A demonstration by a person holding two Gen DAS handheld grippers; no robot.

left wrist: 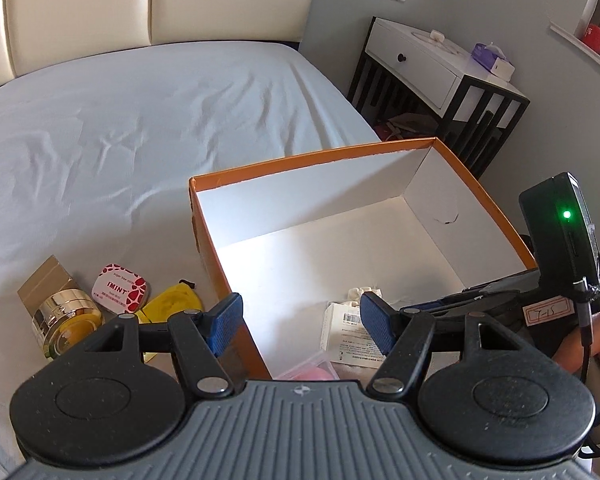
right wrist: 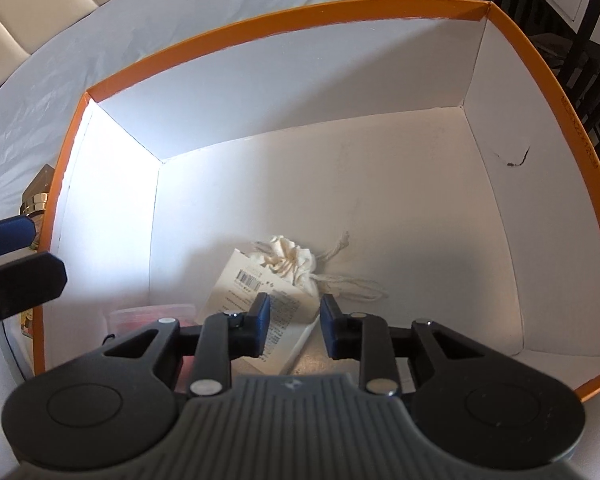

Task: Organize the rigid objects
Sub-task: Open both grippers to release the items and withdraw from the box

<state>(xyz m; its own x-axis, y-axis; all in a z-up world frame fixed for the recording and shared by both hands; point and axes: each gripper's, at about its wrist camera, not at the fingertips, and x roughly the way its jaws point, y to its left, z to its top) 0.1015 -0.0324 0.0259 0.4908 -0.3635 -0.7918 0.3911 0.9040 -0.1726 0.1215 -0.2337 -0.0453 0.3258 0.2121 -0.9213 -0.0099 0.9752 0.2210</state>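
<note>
Left wrist view: left gripper (left wrist: 302,322) hangs tilted down over the near left corner of the orange box (left wrist: 308,156), one finger outside the wall, the other over the inside.
Left jaws: standing wide apart, nothing between the pads, nothing gripped.
Right wrist view: right gripper (right wrist: 294,330) points steeply down into the box (right wrist: 260,26), low in the frame.
Right jaws: a gap shows between the pads, yet that's about as closed as they get; nothing pinched, the white carton (right wrist: 260,292) just lies on the box floor below them.
Right hand: a bit of it (left wrist: 598,336) shows at the right edge of the left view, wrapped round the handle.
In the box: white carton (left wrist: 350,334), cream drawstring pouch (right wrist: 290,264) touching its far end, pink case (right wrist: 152,316) in the lower left corner.
Outside, lower left of the left view: gold jar (left wrist: 66,320) against a gold box (left wrist: 46,280), mint tin (left wrist: 120,288), yellow pouch (left wrist: 176,300), all on the bed sheet (left wrist: 140,120) just beside the box.
Writing: tin reads "IMINT"; carton has a barcode and small print, too fine to read; handwritten tag (left wrist: 548,314) on the right gripper, can't make it out; small print on the box rim, unreadable.
</note>
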